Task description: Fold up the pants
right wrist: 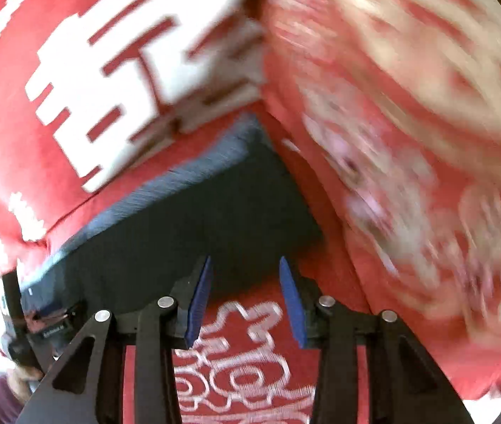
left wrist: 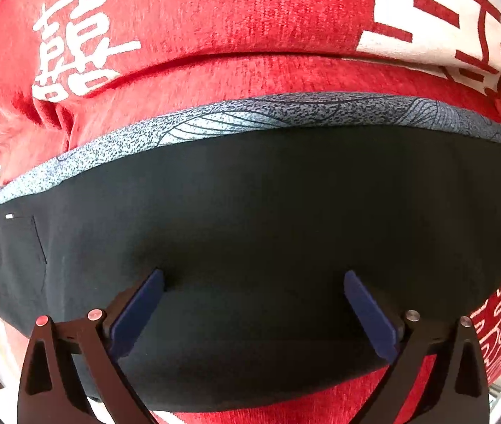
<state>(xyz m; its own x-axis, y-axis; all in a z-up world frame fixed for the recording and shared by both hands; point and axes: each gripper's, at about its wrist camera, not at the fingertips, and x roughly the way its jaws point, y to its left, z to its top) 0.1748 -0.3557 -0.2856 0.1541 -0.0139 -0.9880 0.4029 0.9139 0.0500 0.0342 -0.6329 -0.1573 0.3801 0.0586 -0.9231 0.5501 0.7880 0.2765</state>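
Observation:
The dark pants (left wrist: 250,219) lie folded flat on a red cover, with a grey-blue patterned band (left wrist: 285,113) along their far edge and a pocket at the left. My left gripper (left wrist: 254,279) is open, its blue pads (left wrist: 137,311) wide apart just above the near part of the pants, holding nothing. In the right wrist view the pants (right wrist: 193,222) lie ahead and to the left. My right gripper (right wrist: 245,265) is open and empty over the pants' near right corner. That view is motion-blurred.
The red cover (left wrist: 215,17) with white characters spreads all around the pants. A raised fold or cushion with a white panel (left wrist: 444,17) lies beyond the pants. The left gripper shows at the lower left of the right wrist view (right wrist: 48,325).

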